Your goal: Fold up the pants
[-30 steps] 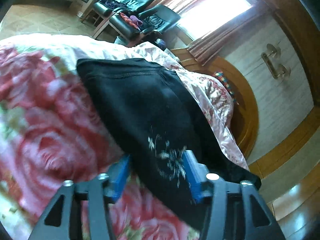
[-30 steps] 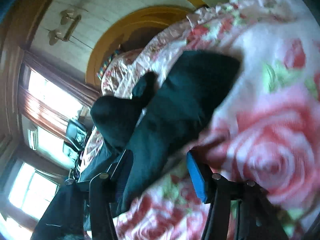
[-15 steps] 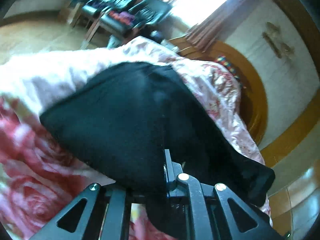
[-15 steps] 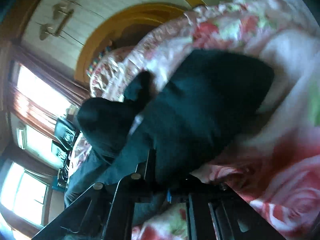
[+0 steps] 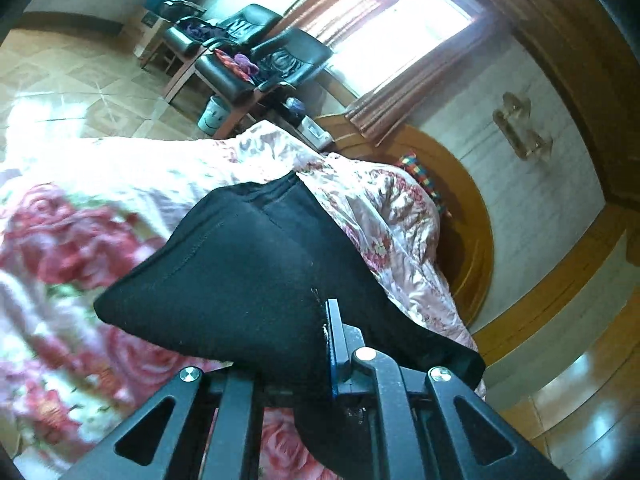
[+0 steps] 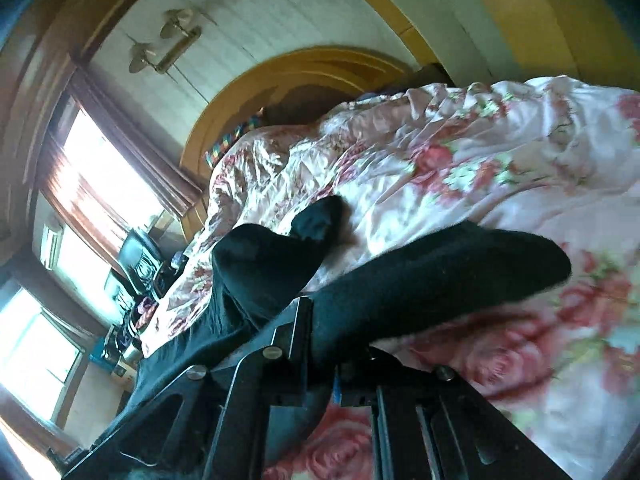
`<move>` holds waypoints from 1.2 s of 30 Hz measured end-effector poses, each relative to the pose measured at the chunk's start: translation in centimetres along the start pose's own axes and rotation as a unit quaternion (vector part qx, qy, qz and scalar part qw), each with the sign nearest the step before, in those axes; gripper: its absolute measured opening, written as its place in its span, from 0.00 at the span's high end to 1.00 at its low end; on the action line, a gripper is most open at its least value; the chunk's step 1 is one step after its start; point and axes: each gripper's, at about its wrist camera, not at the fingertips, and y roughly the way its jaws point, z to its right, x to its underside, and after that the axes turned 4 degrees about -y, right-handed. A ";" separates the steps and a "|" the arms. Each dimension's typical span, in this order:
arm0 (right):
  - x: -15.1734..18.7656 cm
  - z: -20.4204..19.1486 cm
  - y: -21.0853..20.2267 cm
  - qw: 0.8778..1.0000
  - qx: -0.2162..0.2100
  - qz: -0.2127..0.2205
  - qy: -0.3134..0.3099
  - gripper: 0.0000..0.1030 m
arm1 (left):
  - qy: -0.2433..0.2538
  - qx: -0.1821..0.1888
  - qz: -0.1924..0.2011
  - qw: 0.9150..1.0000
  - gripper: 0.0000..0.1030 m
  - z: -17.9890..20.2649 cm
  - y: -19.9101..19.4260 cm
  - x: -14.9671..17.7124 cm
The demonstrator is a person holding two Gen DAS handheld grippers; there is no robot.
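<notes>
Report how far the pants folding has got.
Done: both grips are made. The left gripper and the right gripper are each shut on the black pants.
In hand: the gripped cloth is raised off the floral bedspread.
Left: no finished fold shows; the pants still need laying over and flattening.

A home bedroom: floral quilt over a bed, curved wooden headboard, curtained window, black armchairs.

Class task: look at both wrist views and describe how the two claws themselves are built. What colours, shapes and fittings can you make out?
The left claw and right claw look alike: matte black frames with triangular cut-outs, silver screw heads at the pivots, and blue pads on the fingers. No cables, markings or sleeves are visible.
</notes>
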 end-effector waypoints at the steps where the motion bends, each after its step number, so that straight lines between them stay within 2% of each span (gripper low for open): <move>1: 0.5 0.3 -0.2 1.000 0.004 -0.009 -0.003 0.92 | 0.005 -0.007 -0.004 1.000 0.92 -0.3 -0.4 0.3; 4: 2.1 1.5 0.4 0.999 0.034 -0.036 -0.018 0.92 | 0.029 -0.040 -0.015 0.999 0.92 -0.9 -0.4 1.6; 6: 3.7 3.1 1.0 0.997 0.050 -0.062 0.000 0.92 | 0.041 -0.081 -0.027 0.996 0.90 -1.4 0.4 2.5; 7: 4.4 3.8 1.2 0.995 0.061 -0.073 0.007 0.92 | 0.048 -0.104 -0.032 0.993 0.89 -1.7 0.8 3.0; 9: 5.6 5.1 2.3 0.989 0.097 -0.114 0.020 0.88 | 0.072 -0.163 -0.038 0.983 0.80 -1.6 1.7 4.0; 10: 5.6 5.3 2.5 0.988 0.101 -0.118 0.024 0.86 | 0.077 -0.180 -0.037 0.980 0.80 -1.5 1.8 4.2; 11: 5.3 5.4 2.3 0.988 0.098 -0.114 0.031 0.84 | 0.079 -0.187 -0.032 0.979 0.79 -1.3 1.5 4.4; 14: 4.3 5.4 0.0 0.989 0.135 -0.052 0.028 0.65 | 0.089 -0.203 0.011 0.975 0.71 -0.3 -0.3 4.4; 15: 4.0 5.5 -1.2 0.986 0.160 -0.022 0.029 0.64 | 0.099 -0.211 0.032 0.972 0.71 0.2 -1.1 4.4; 17: 3.5 5.5 -3.1 0.980 0.194 0.025 0.029 0.64 | 0.126 -0.231 0.086 0.961 0.67 1.8 -2.7 4.6; 18: 3.2 5.4 -4.3 0.976 0.210 0.058 0.024 0.62 | 0.136 -0.233 0.103 0.957 0.63 2.6 -3.3 4.8; 20: 2.6 4.5 -5.4 0.971 0.219 0.093 0.007 0.61 | 0.162 -0.224 0.129 0.952 0.62 4.5 -3.9 5.4; 22: 2.1 3.4 -5.8 0.968 0.222 0.112 -0.018 0.60 | 0.182 -0.220 0.154 0.946 0.62 6.2 -4.3 5.9; 24: 1.2 1.8 -5.3 0.971 0.203 0.116 -0.050 0.49 | 0.188 -0.216 0.188 0.940 0.56 7.7 -4.6 5.8; 26: 0.6 0.6 -4.0 0.977 0.174 0.098 -0.068 0.43 | 0.159 -0.215 0.208 0.941 0.49 8.0 -5.0 5.1; 27: 0.2 0.0 -2.5 0.982 0.154 0.076 -0.082 0.43 | 0.142 -0.213 0.212 0.943 0.45 7.9 -5.0 4.7; 29: -0.1 -1.0 0.2 0.986 0.129 0.035 -0.096 0.43 | 0.124 -0.213 0.204 0.948 0.44 7.8 -4.6 4.5; 31: -0.6 -1.3 3.3 0.991 0.096 -0.005 -0.095 0.43 | 0.122 -0.199 0.171 0.957 0.44 8.0 -3.1 4.7; 33: -0.7 -1.6 6.1 0.992 0.078 -0.034 -0.097 0.43 | 0.145 -0.184 0.113 0.966 0.44 8.6 -0.1 5.5; 34: -0.9 -1.9 8.1 0.991 0.066 -0.059 -0.098 0.43 | 0.167 -0.181 0.076 0.966 0.44 9.3 2.1 6.1; 36: -1.4 -2.1 11.2 0.989 0.063 -0.088 -0.101 0.43 | 0.214 -0.169 0.006 0.962 0.44 10.7 6.3 8.1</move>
